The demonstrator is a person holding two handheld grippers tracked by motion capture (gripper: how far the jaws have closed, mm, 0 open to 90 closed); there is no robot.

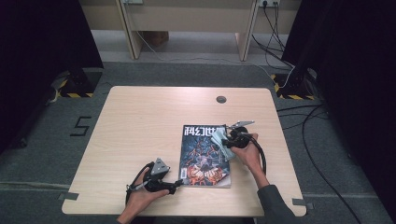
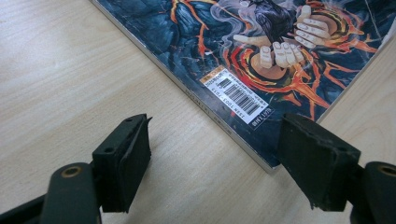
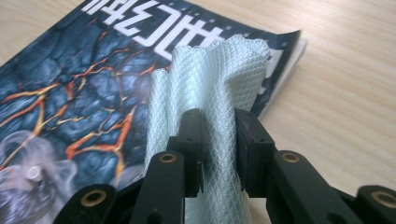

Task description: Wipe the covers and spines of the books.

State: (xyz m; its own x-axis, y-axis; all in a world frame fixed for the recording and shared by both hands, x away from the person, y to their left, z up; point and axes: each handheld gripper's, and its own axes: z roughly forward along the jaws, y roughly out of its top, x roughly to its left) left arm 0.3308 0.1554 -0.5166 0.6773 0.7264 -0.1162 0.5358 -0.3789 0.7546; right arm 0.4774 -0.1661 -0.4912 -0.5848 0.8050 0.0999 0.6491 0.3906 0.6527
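**Cloth over the magazine's top corner, wiping under way**

At the lower left of the high view, the left gripper [image 1: 176,185] rests low on the table [image 1: 140,121] just beside the bottom-left corner of the magazine [image 1: 201,158]. In the left gripper view its jaws stand wide apart with nothing between them; one pad lies on bare wood, the other near the magazine's corner [image 2: 266,163], and whether it touches the cover cannot be told. It looks placed to steady the magazine.

Toward the centre-right of the high view, the right gripper [image 1: 229,140] sits over the magazine's upper right corner. Its jaws are clamped on a pale, waffle-textured cloth [image 3: 210,98], which bunches up between the pads and hangs over the cover by the white title lettering.

Judging by this, the cloth is already picked up and brought to the cover, so the wipe seems to be in its early part. Most of the cover, down to the barcode label [image 2: 238,95], is still to be passed over.
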